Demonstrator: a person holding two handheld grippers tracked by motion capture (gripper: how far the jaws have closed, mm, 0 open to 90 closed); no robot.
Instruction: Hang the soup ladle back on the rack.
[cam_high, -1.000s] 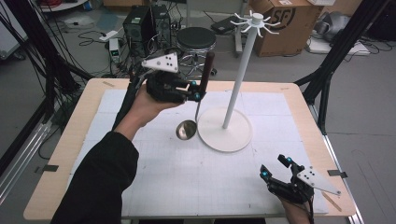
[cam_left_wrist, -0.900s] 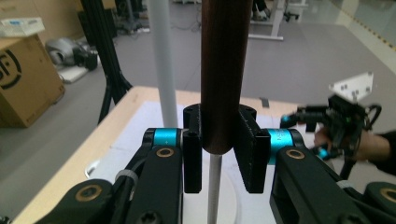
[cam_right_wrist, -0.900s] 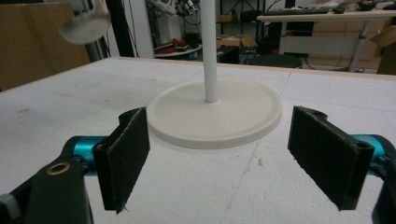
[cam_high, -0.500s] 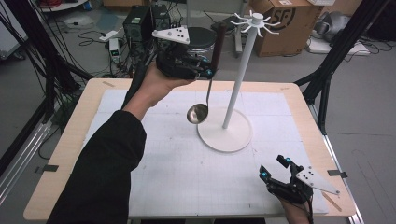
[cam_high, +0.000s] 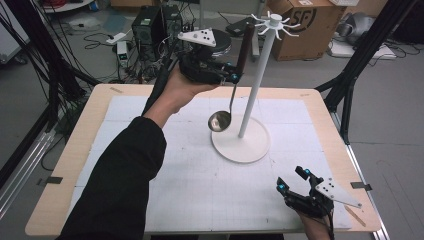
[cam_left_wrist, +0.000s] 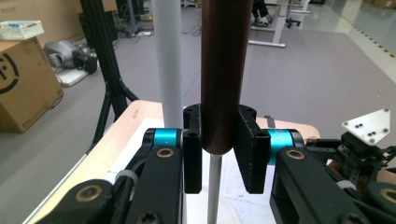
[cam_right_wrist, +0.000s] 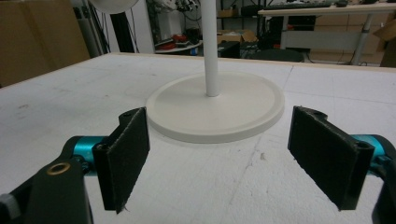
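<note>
Ladle (cam_left_wrist: 223, 74) handle top cut off

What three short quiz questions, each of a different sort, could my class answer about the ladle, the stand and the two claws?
1. True or false: the left claw grips the ladle by its bowl.
2. The right claw is: A) open with nothing between its pads, B) shut on the stand, C) shut on the ladle.
3. Fill in: the ladle's bowl hangs above the stand's round ____.

Key
1. False: it grips the dark wooden handle.
2. A.
3. Base.
</note>
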